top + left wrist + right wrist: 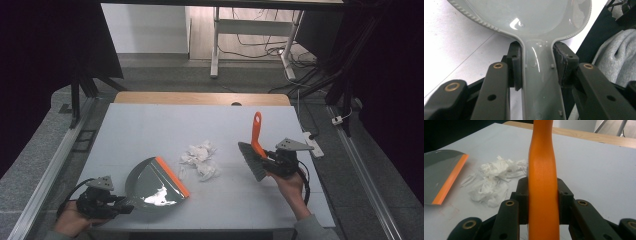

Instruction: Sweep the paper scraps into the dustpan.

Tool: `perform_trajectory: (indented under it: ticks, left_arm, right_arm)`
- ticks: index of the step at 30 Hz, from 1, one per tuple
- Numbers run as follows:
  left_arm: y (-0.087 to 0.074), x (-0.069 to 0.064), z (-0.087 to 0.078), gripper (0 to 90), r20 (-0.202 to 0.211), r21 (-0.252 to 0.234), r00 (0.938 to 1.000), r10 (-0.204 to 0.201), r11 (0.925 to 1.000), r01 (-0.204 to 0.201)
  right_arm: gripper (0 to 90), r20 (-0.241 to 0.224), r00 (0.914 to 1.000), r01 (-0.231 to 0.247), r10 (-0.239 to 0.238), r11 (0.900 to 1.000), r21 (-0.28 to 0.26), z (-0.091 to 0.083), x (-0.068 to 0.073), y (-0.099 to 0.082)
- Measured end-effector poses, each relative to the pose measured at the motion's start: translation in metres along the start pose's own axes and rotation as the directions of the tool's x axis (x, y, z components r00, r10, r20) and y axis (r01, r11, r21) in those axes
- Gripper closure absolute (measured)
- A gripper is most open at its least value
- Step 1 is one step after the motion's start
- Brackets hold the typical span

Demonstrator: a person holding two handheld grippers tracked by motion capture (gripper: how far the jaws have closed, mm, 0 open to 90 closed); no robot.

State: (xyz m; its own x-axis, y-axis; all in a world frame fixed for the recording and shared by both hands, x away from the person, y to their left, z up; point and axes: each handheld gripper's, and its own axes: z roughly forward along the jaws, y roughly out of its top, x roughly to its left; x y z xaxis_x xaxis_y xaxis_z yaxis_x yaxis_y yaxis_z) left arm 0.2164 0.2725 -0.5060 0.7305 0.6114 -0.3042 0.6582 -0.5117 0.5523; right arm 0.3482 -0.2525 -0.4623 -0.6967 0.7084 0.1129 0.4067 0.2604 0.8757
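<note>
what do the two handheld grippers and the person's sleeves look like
Both the left gripper and the right gripper are black, each topped by a grey three-cornered plate and trailing a black cable. Up close, the jaws are matte black linkage bars with brass-coloured pivot rings and blocky black pads. The person wears grey sleeves.

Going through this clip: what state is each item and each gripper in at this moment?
Left gripper: jaws shut on the dustpan's handle.
Dustpan: on the table, orange lip toward the paper, some white scraps already inside.
Right gripper: jaws shut on the brush's orange handle.
Brush: held right of the paper.
Crumpled paper: loose pile on the table, between dustpan and brush.
</note>
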Motion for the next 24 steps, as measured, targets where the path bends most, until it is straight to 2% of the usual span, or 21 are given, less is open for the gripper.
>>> perform_trajectory:
  ticks: [6, 14, 24]
  left_arm:
    - [0.0, 0.0, 0.003, 61.7, 0.013, 0.007, 0.9999, 0.01, 0.9999, -0.01]
    - [0.001, 0.0, 0.004, 61.7, 0.01, 0.004, 0.9999, 0.012, 0.9999, -0.012]
    - [0.0, 0.001, 0.001, 61.6, 0.002, -0.006, 1.0, 0.001, 1.0, -0.001]
  right_arm:
    - [69.3, -0.01, 0.9996, 0.025, -0.025, 0.9997, -0.003, 0.016, 0.004, 0.013]
    - [69.2, -0.012, 0.9984, 0.054, -0.054, 0.9985, -0.01, 0.033, 0.008, 0.029]
    - [69.2, -0.017, 0.9977, 0.066, -0.066, 0.9978, 0.012, 0.05, 0.013, 0.037]
